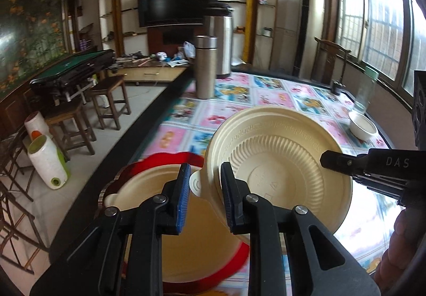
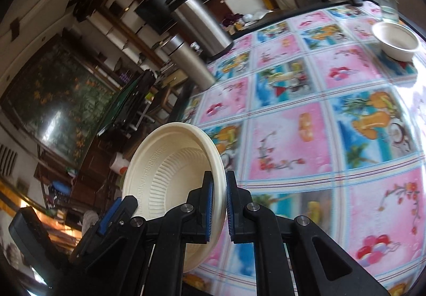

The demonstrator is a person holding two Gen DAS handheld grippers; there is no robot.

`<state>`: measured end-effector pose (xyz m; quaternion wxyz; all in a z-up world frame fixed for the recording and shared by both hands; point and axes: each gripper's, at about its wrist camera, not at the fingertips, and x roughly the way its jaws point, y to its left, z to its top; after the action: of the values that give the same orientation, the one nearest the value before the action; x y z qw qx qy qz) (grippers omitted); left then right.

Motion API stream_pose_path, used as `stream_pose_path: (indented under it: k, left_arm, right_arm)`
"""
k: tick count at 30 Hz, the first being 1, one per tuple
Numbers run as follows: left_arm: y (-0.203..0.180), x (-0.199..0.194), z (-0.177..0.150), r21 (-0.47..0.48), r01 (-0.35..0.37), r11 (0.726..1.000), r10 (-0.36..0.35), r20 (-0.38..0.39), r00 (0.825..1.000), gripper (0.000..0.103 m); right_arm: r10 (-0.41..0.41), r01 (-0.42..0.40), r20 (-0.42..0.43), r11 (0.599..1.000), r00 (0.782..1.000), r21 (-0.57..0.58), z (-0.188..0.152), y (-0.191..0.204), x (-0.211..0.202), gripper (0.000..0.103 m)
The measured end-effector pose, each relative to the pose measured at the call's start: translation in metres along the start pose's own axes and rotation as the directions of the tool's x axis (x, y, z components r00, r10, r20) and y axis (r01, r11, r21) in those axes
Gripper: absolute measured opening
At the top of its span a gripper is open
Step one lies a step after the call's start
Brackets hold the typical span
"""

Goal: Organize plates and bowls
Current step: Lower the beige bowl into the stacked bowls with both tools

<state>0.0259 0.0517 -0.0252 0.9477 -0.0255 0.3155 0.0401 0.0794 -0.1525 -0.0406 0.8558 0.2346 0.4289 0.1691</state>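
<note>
The left wrist view showed the left gripper (image 1: 205, 197) with its blue-padded jaws parted by a clear gap and closed on nothing; the near edge of a tilted cream plate (image 1: 279, 171) sat in that gap, against the inner face of the right-hand jaw, while the left-hand jaw stood apart from it. The plate was off the surface, its ribbed hollow facing this camera. Below the jaws lay a second cream plate (image 1: 149, 189), resting in a red tray (image 1: 165, 159) at the near corner of the surface (image 1: 266, 99), which was covered with a glossy cloth of pink and blue picture squares. At the right edge of this view the right gripper (image 1: 335, 160) reached in and met the far rim of the tilted plate.

The right wrist view showed the right gripper (image 2: 219, 205) pinched on that rim, one pad on each face, so that the plate (image 2: 170, 171) hung steeply tilted above the cloth.

Farther out, a small cream bowl (image 1: 362, 126) stood upright near the far right edge of the surface, just beside a clear glass jar (image 1: 366, 88) with a green lid. Two steel flasks (image 1: 210, 56) stood upright together at the far left end. Beyond them were a television (image 1: 175, 3), wooden stools (image 1: 106, 99) and a window (image 1: 372, 24).
</note>
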Motion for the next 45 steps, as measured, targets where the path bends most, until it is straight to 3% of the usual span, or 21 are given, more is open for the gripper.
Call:
stream_pose_path:
  k: [9,17,45]
  left_arm:
    - [0.045,0.006,-0.006,-0.071,-0.048,0.996,0.047,-0.013,0.999,0.020]
    - [0.069,0.021,-0.016,-0.110,-0.084,0.990,0.078,-0.051,0.996,0.020]
    - [0.082,0.026,-0.039,-0.072,-0.133,0.989,0.126,-0.091,0.988,0.022]
  right_arm:
    - [0.004,-0.008,-0.053,0.997,0.999,-0.075,-0.015,0.045,0.032,0.009]
    - [-0.008,-0.004,-0.112,0.995,0.994,-0.103,-0.029,0.059,0.065,0.009]
    - [0.004,-0.026,-0.178,0.992,0.984,-0.121,-0.047,0.063,0.091,0.010]
